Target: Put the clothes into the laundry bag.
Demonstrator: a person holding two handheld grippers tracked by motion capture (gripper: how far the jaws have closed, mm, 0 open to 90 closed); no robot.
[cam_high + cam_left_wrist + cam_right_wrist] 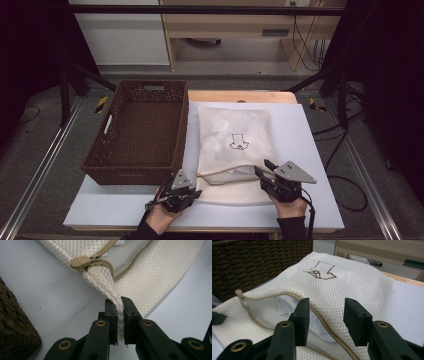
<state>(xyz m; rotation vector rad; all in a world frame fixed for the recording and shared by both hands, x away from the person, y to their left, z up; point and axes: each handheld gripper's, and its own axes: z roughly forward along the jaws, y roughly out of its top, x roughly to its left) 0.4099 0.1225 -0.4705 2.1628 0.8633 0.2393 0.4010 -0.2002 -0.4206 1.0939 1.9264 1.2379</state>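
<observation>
Left tongs (120, 315) pinch mesh bag (155, 270) corner; right tongs (325, 315) gape.

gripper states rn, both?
Left gripper: shut on mesh bag corner by the zipper pull.
Right gripper: open, over the bag's unzipped mouth.

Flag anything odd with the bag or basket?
Nothing stands out. The mesh bag lies flat, zipper open; the left gripper pinches its corner, and the right gripper is open at the opening. The basket sits upright.
</observation>
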